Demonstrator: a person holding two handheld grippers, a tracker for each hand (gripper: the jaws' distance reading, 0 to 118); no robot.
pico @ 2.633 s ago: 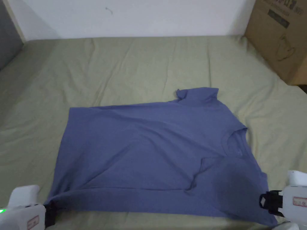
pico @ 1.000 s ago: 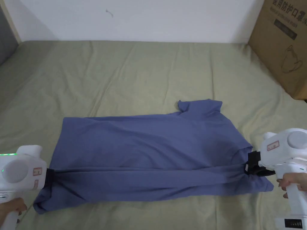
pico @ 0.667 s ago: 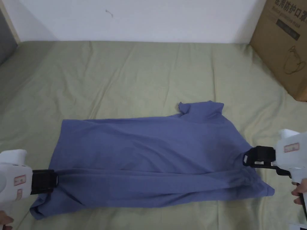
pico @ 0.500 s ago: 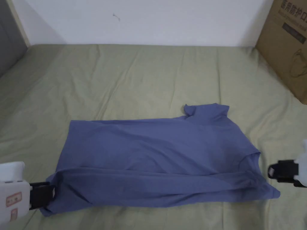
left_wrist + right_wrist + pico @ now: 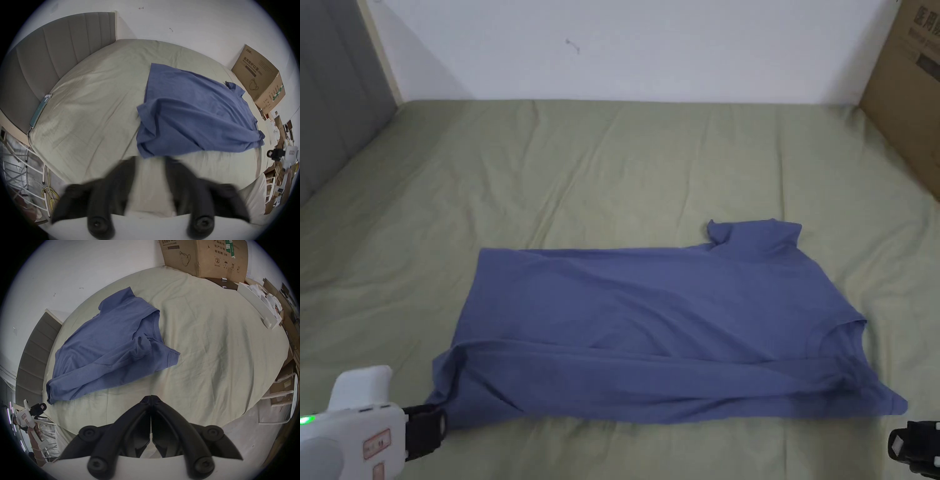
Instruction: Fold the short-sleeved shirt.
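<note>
Left gripper [image 5: 150, 160] sits low at the near left with its fingers [image 5: 128, 164] spread wide and nothing between them, the tips just short of the shirt's near left corner, not touching it. In the head view the left gripper [image 5: 428, 431] pokes out beside that same corner. Right gripper [image 5: 151, 398] has its fingers [image 5: 155, 400] pressed together tip to tip, empty, hanging over bare sheet near the shirt's right end; in the head view the right gripper [image 5: 915, 450] is at the near right edge, clear of the cloth.

The blue short-sleeved shirt [image 5: 656, 331] lies flat on the green bed sheet [image 5: 612, 162], hem to the left, neck opening to the right. Its near long edge is folded over onto the body, making a band along the near side. One sleeve [image 5: 756, 234] sticks out on the far side, its tip curled. A cardboard box [image 5: 909, 81] stands at the far right, a grey headboard [image 5: 331, 112] at the left
</note>
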